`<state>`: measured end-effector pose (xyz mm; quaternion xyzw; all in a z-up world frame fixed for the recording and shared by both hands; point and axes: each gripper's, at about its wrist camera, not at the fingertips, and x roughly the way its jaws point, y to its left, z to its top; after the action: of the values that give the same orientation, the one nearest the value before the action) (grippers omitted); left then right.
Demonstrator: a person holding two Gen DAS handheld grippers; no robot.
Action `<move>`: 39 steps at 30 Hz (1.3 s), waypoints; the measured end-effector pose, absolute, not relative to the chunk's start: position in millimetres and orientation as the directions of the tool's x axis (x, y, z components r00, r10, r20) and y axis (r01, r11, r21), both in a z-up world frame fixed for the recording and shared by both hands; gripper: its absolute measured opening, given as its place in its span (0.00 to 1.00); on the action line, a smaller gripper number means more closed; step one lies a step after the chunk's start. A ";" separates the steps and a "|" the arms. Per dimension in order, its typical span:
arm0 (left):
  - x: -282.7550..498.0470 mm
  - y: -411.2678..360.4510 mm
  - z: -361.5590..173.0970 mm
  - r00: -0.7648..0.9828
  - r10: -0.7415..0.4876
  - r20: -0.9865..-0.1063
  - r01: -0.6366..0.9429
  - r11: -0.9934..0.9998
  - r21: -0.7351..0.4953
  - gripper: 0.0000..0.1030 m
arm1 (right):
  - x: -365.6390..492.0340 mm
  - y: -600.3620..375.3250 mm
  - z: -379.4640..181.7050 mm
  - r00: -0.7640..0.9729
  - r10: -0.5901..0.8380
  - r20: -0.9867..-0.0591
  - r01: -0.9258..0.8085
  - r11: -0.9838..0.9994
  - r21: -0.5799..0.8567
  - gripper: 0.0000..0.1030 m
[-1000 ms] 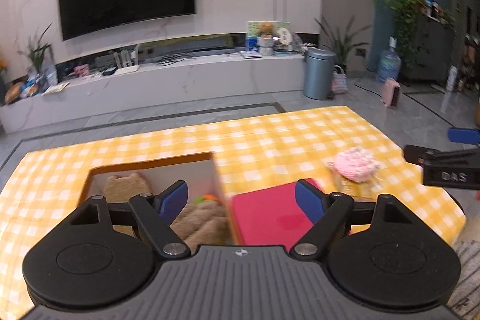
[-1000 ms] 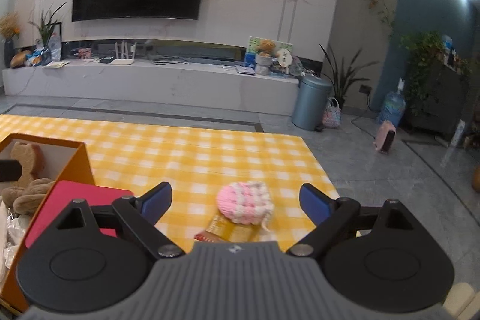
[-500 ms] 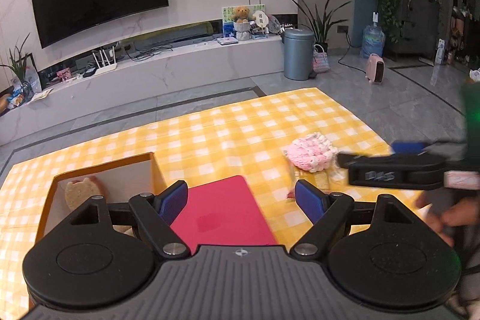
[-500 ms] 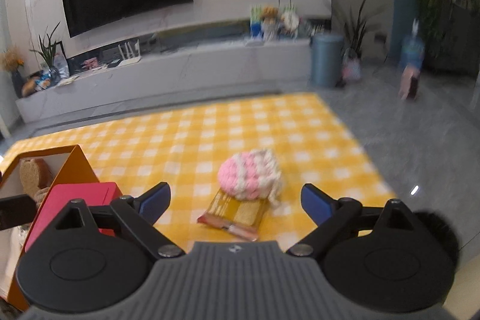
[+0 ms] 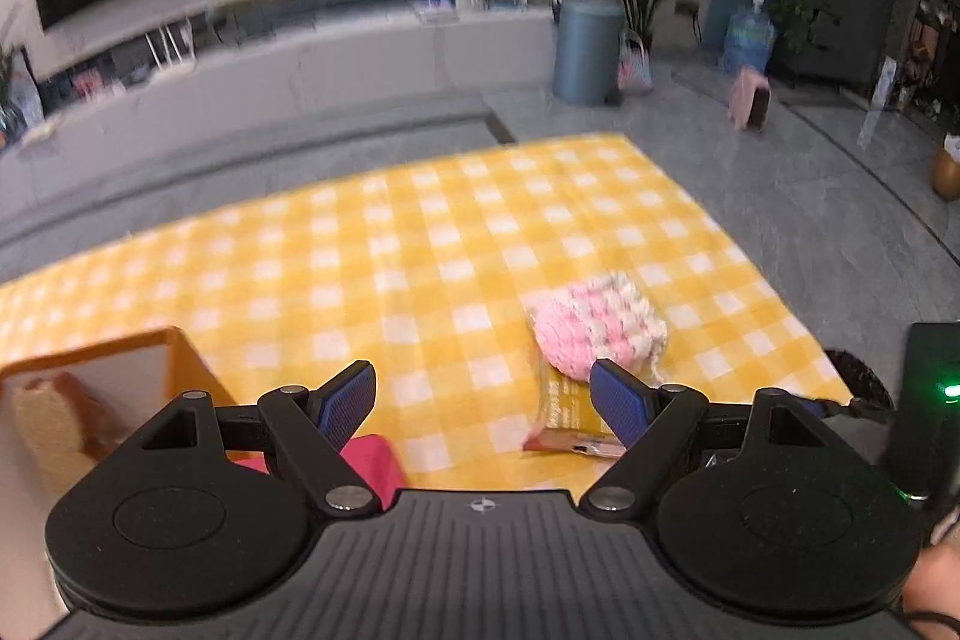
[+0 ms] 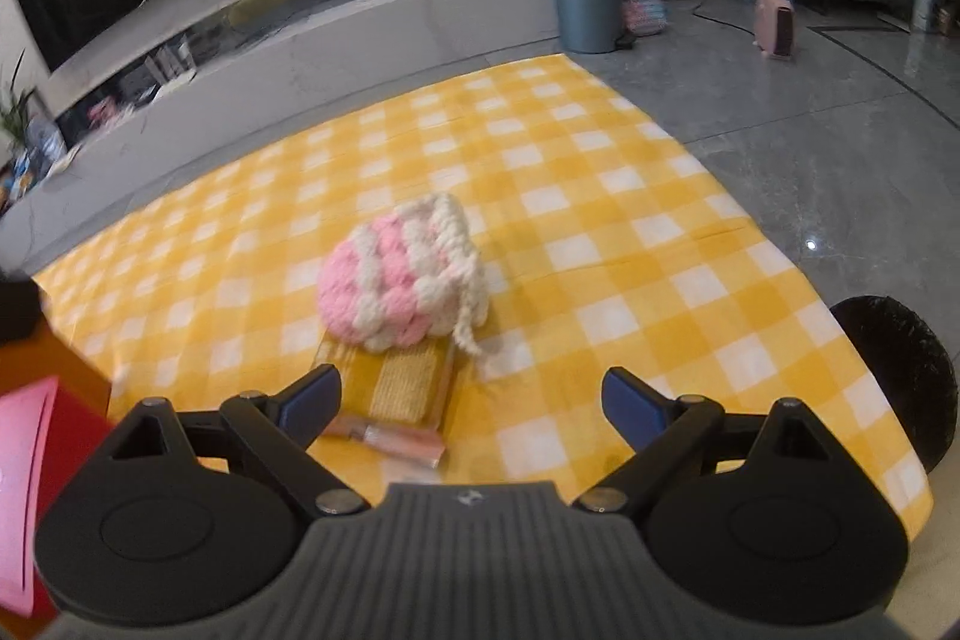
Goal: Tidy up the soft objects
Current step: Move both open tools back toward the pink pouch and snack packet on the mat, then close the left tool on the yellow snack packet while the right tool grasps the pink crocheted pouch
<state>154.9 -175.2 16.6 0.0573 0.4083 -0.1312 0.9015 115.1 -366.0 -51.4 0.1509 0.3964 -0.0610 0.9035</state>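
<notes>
- Two grippers in play, both empty: your right gripper (image 6: 472, 397) has its jaws spread wide, and so does your left gripper (image 5: 483, 397).
- Target item: the pink-and-white chunky yarn pouch (image 6: 403, 277) sits on the yellow checked tablecloth (image 6: 600, 196), resting partly on a flat yellow snack packet (image 6: 401, 382).
- Right wrist view puts the pouch ahead of the right gripper and a little left of its centre line, apart from both pads. No contact yet.
- Orange storage box (image 5: 180, 364) stands at the left of the table; a tan plush toy (image 5: 51, 421) shows inside it, and a pink-red lid (image 5: 372, 460) lies just beside it.
- Judged step: approach to the pouch for a pick, box as destination.
- Next move calls for: shift the right gripper left to centre the pouch between the pads, lower over its bulk, then close gently. It looks soft and will compress.
- Watch: the packet underneath may get pinched or dragged along; grip the yarn body high, clear of the packet.
- Left wrist view is motion-blurred; fine detail there is unreliable.
</notes>
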 end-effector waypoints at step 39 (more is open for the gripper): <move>223.6 -251.1 -115.8 0.362 -0.224 -0.905 0.458 0.888 -0.037 0.92 | 211.5 -391.5 -82.0 0.670 0.250 -0.699 0.029 0.932 0.361 0.88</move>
<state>223.6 -251.1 -115.8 0.1112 0.5252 -0.2084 0.8176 211.5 -391.5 -82.0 0.1737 0.4014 0.0615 0.8972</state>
